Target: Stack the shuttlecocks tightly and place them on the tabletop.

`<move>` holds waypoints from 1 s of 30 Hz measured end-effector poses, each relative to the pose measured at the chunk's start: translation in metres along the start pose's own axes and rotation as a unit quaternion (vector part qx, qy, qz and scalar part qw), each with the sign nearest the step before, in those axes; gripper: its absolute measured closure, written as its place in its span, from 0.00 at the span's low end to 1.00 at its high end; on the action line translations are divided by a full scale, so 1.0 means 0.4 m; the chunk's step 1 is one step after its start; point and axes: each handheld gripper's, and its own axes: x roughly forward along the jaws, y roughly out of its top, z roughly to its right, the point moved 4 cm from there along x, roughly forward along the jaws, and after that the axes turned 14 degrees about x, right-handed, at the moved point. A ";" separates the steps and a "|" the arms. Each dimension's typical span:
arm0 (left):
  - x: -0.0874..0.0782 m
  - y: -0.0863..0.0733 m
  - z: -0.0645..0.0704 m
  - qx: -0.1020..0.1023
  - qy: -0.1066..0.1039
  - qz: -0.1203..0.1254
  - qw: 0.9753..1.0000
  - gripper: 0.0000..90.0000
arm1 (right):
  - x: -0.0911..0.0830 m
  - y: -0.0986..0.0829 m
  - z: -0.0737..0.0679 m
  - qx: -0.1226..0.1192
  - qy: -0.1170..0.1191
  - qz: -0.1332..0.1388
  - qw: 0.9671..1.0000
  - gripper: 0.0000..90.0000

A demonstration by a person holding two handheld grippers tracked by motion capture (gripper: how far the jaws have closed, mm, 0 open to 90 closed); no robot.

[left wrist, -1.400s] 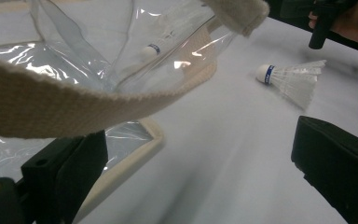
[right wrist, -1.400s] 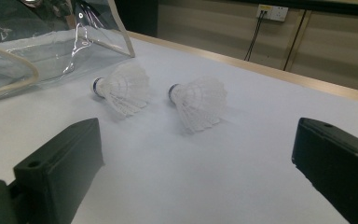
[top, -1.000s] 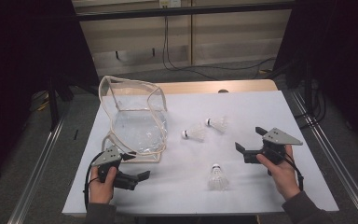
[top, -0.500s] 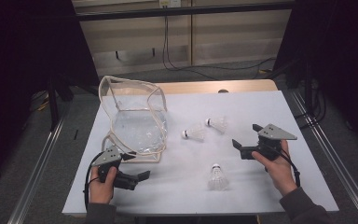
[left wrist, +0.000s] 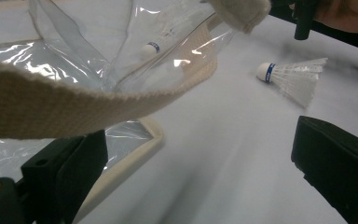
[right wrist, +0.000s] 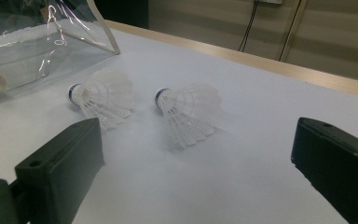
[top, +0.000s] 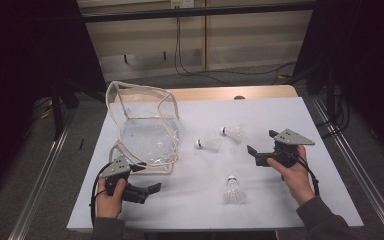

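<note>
Three white shuttlecocks lie on the white table (top: 280, 200): a pair (top: 207, 143) (top: 232, 132) mid-table and one (top: 232, 190) nearer the front. A clear plastic bag (top: 145, 125) with cream trim stands open at the left. My right gripper (top: 261, 142) is open, just right of the pair; in its view both shuttlecocks (right wrist: 102, 95) (right wrist: 189, 112) lie ahead of the open jaws (right wrist: 198, 140). My left gripper (top: 147, 177) is open at the bag's front corner. Its view has the bag's cream strap (left wrist: 74, 102) crossing close above the jaws (left wrist: 198, 154) and the front shuttlecock (left wrist: 293, 79) beyond.
A wooden strip (top: 220, 94) runs along the table's far edge, with cables on the floor behind. Metal rails (top: 45, 175) flank both sides of the table. A shuttlecock (left wrist: 151, 46) shows through the bag's plastic in the left gripper view.
My right gripper has shifted a little left and forward, closer to the pair of shuttlecocks. The left gripper and the bag have stayed put.
</note>
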 end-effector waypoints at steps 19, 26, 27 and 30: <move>0.003 0.000 0.000 0.004 -0.001 -0.004 1.000 0.04 | 0.033 0.011 -0.005 -0.003 -0.002 -0.008 1.000 0.02; 0.003 0.000 0.000 0.001 0.000 -0.002 1.000 0.04 | 0.042 0.017 -0.008 -0.004 -0.002 -0.008 1.000 0.02; 0.003 0.000 0.000 0.002 -0.001 -0.002 1.000 0.04 | 0.045 0.016 -0.008 -0.005 -0.002 -0.009 1.000 0.03; 0.003 0.000 0.001 0.001 -0.002 -0.002 1.000 0.04 | 0.052 0.012 -0.007 -0.004 -0.005 -0.014 1.000 0.03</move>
